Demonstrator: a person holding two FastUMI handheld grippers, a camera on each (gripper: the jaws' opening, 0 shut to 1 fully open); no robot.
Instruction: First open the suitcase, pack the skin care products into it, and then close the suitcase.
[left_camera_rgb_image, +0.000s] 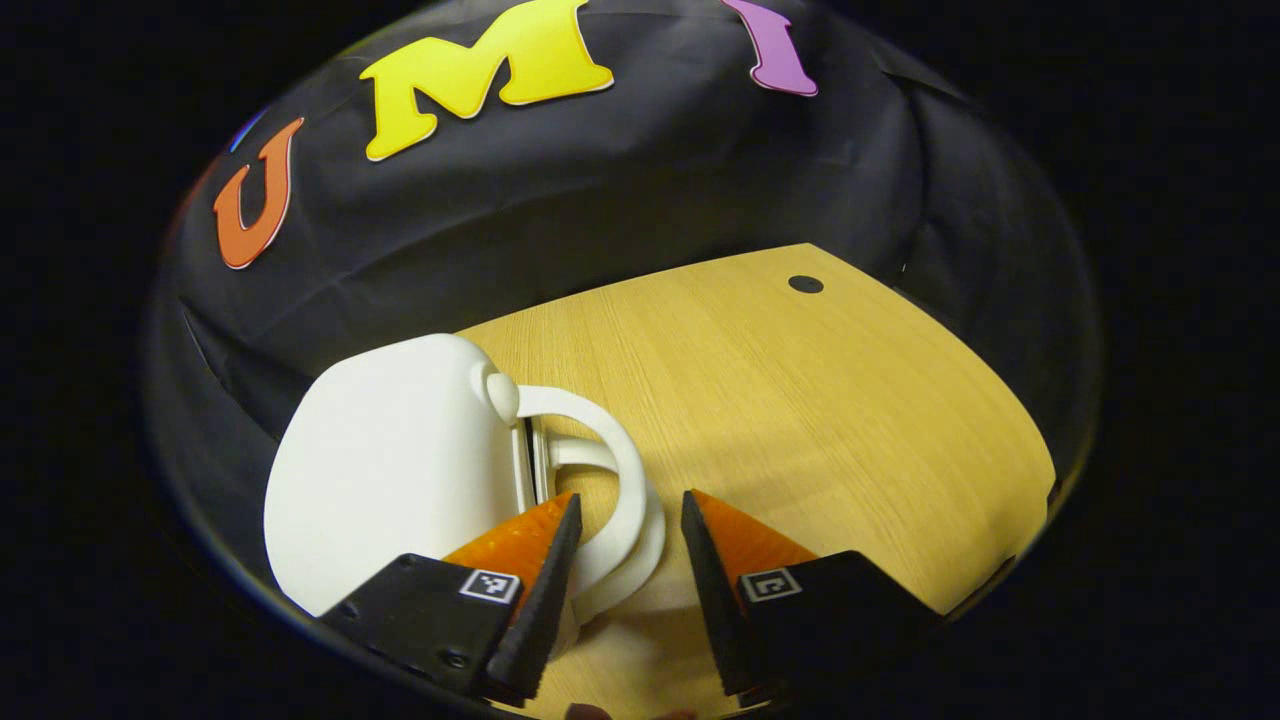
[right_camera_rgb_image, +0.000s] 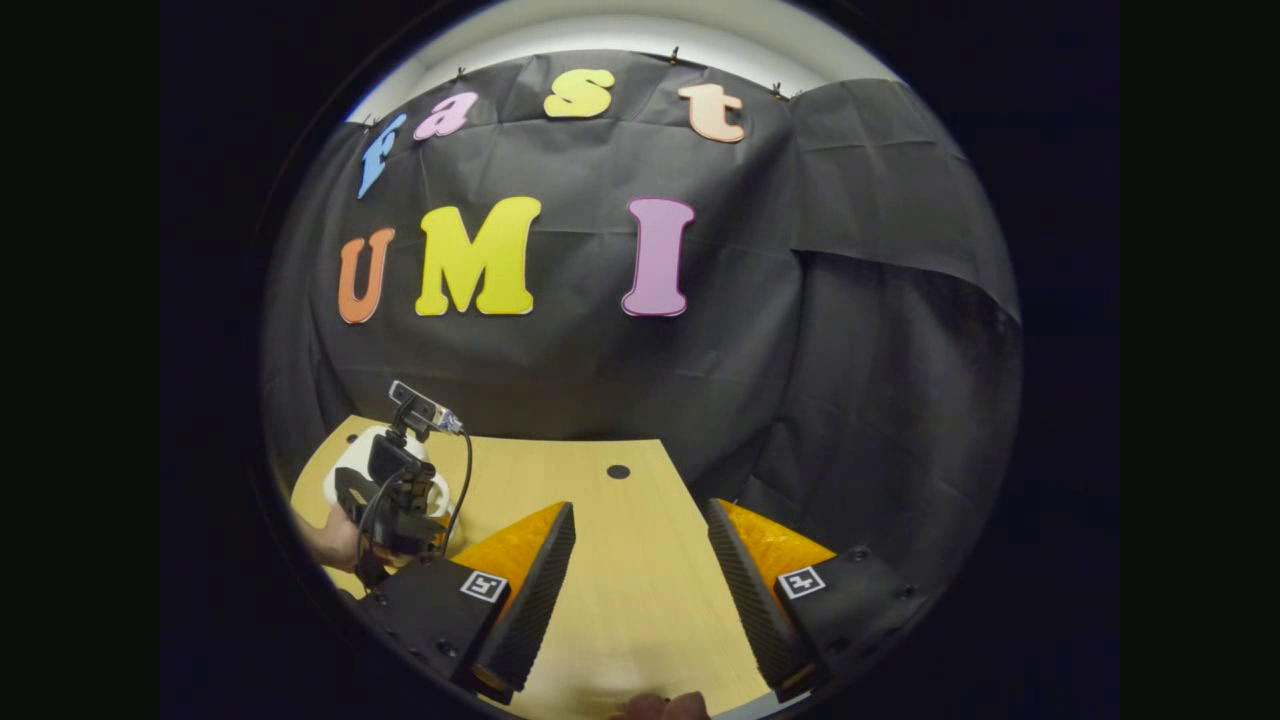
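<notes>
Left gripper (left_camera_rgb_image: 625, 545): its two orange-and-black fingers stand spread wide apart and pinch nothing. The curved white handle (left_camera_rgb_image: 612, 470) of the suitcase runs through the gap between them. The left finger (left_camera_rgb_image: 540, 560) lies over the handle's inner side; whether it touches the handle cannot be told. The right finger (left_camera_rgb_image: 730, 560) is apart from the handle, over bare wood.

Suitcase (left_camera_rgb_image: 385, 470): a small white hard-shell case, closed, lying on the table at the near left of the left gripper view. Its seam and handle face right, toward the gripper. In the right gripper view the same suitcase (right_camera_rgb_image: 350, 460) shows as a small white shape at the far left of the table, mostly hidden behind the other gripper.

Right gripper (right_camera_rgb_image: 640, 590): fingers spread wide, nothing between them. It hangs over bare wood in the middle of the table, well apart from the suitcase.

Left gripper, seen from the right gripper view (right_camera_rgb_image: 400, 500): a black body with a small camera on top and a cable hanging down, held by a hand (right_camera_rgb_image: 335, 540) at the left edge and set just in front of the suitcase.

Table (left_camera_rgb_image: 800, 420): light wood, with a small round dark hole (left_camera_rgb_image: 805, 284) near its far edge.

Skin care products: cannot be told from either view.

Wall (right_camera_rgb_image: 850, 350): black cloth behind and to the right of the table.
</notes>
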